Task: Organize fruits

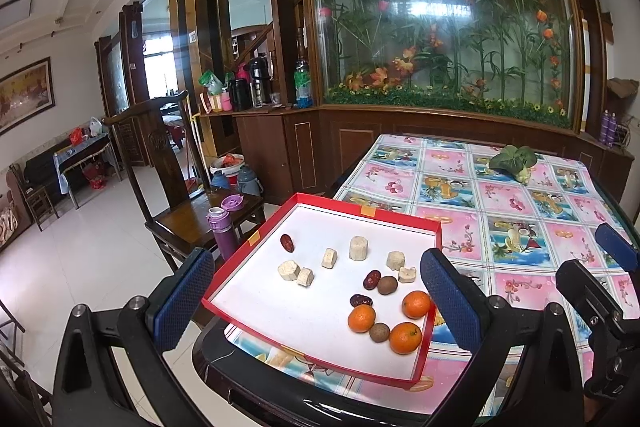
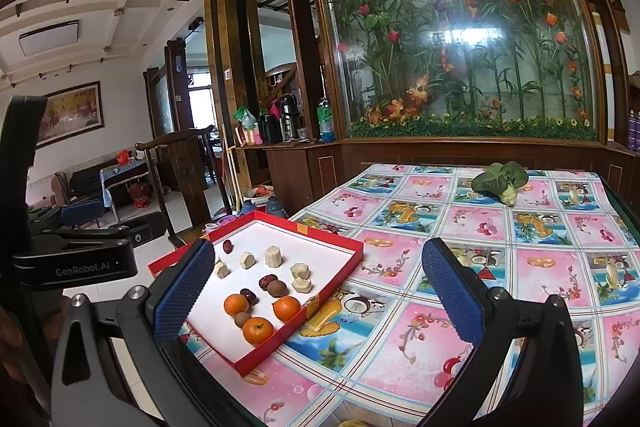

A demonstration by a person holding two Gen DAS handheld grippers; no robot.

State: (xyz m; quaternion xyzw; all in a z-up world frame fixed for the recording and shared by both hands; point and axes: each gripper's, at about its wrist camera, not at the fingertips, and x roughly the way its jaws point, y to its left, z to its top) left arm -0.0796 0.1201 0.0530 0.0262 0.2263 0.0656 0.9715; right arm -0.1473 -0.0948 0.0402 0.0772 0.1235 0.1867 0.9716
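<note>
A red-rimmed white tray (image 1: 360, 213) (image 2: 340, 247) sits on the table's near left corner. Inside lie three oranges (image 1: 405, 337) (image 2: 258, 330), two brown round fruits (image 1: 387, 285) (image 2: 277, 287), several dark red dates (image 1: 287, 243) (image 2: 227, 247) and several pale cut chunks (image 1: 358, 247) (image 2: 273, 255). My left gripper (image 1: 320, 303) hovers open above the tray, its blue pads (image 1: 182, 301) wide apart, nothing between them. My right gripper (image 2: 320, 297) is open too, held over the tablecloth just right of the tray. The right gripper's body (image 1: 600, 303) shows at the left wrist view's right edge.
A fruit-patterned pink and blue tablecloth (image 1: 500, 203) (image 2: 460, 267) covers the table. A leafy green vegetable (image 1: 514, 159) (image 2: 500, 179) lies at its far side. A wooden chair (image 1: 188, 215) with a purple bottle (image 1: 221, 231) stands left of the table. A glass flower display rises behind.
</note>
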